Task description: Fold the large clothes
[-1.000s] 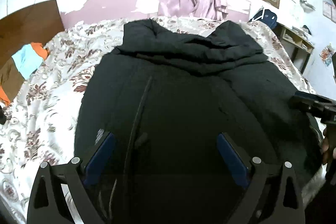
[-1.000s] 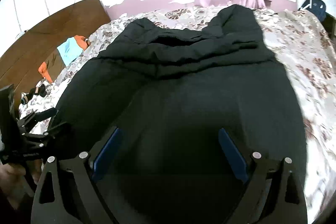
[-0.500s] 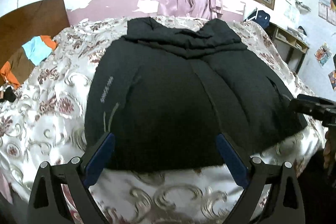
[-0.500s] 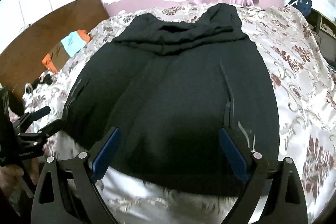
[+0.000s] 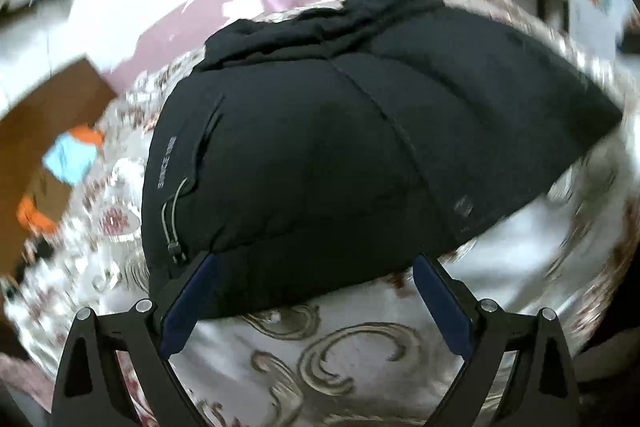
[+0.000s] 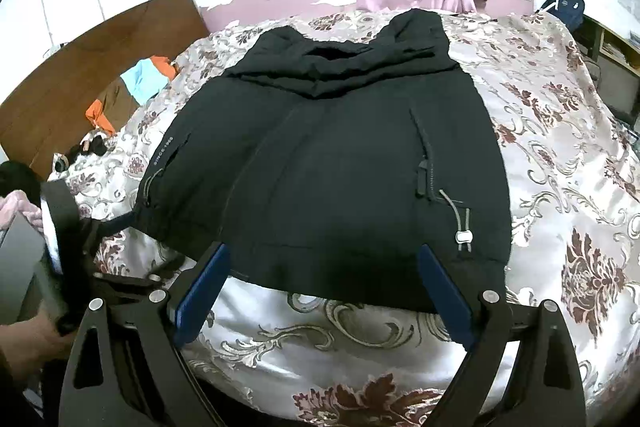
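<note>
On the floral bedspread point(image 6: 560, 155) the black hooded jacket point(image 6: 328, 163) lies flat, hem nearest, while the left gripper point(image 5: 316, 301) and right gripper point(image 6: 320, 293) hover spread and empty, so folding seems barely begun; next, grip 2 hem corners.

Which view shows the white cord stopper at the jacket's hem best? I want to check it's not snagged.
The right wrist view: the white cord stopper is sharp there, lying on the black jacket. The left wrist view is motion-blurred and doesn't show it.
</note>
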Demonstrator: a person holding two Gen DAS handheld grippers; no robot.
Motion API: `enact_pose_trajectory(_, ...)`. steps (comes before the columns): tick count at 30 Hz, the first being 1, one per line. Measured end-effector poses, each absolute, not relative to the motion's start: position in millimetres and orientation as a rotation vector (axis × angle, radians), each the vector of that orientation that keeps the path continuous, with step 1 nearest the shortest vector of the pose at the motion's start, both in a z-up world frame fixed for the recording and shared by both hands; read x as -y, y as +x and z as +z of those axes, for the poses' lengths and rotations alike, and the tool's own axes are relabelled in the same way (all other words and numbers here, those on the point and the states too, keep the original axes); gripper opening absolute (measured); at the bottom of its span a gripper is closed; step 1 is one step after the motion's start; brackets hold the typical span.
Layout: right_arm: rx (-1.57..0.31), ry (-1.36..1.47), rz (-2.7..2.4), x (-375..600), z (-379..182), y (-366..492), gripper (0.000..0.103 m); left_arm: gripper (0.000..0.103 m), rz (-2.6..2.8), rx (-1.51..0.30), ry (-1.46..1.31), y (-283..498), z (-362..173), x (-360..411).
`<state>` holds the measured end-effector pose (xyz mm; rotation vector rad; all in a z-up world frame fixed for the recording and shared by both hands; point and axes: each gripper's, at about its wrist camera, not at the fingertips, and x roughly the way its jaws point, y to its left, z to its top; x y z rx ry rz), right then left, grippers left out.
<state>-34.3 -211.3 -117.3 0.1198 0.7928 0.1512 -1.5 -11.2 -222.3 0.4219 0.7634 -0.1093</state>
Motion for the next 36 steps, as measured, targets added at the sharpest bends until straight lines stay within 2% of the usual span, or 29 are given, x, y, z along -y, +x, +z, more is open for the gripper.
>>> enact_pose_trajectory(9,-0.787,0.137,0.141,223,-112,-37,0.092,0.098,-0.161,-0.683,0.577,-16,-251,9)
enact_pose_trajectory(18,-0.799,0.126,0.133,226,-110,-42,0.092,0.098,0.024,-0.644,0.49,21,-262,-24)
enact_pose_trajectory(20,-0.805,0.118,0.124,229,-110,-40,0.092,0.095,0.025,-0.64,0.457,25,-258,-27)
enact_pose_trajectory(21,-0.809,0.115,0.12,230,-110,-39,0.092,0.089,0.017,-0.623,0.441,25,-252,-27)
enact_pose_trajectory(22,-0.812,0.113,0.114,231,-110,-39,0.092,0.074,0.005,-0.606,0.429,25,-246,-26)
enact_pose_trajectory(23,-0.812,0.111,0.107,232,-110,-38,0.092,0.07,-0.009,-0.579,0.421,25,-238,-25)
enact_pose_trajectory(25,-0.805,0.109,0.101,233,-110,-39,0.092,0.054,-0.041,-0.538,0.398,22,-223,-24)
enact_pose_trajectory(28,-0.819,0.092,0.088,230,-116,-36,0.092,0.037,-0.075,-0.519,0.403,23,-214,-21)
enact_pose_trajectory(31,-0.844,0.088,0.069,227,-129,-31,0.092,0.022,-0.104,-0.525,0.392,28,-208,-21)
enact_pose_trajectory(36,-0.864,0.04,0.06,215,-149,-23,0.092,0.013,-0.15,-0.526,0.309,35,-193,-27)
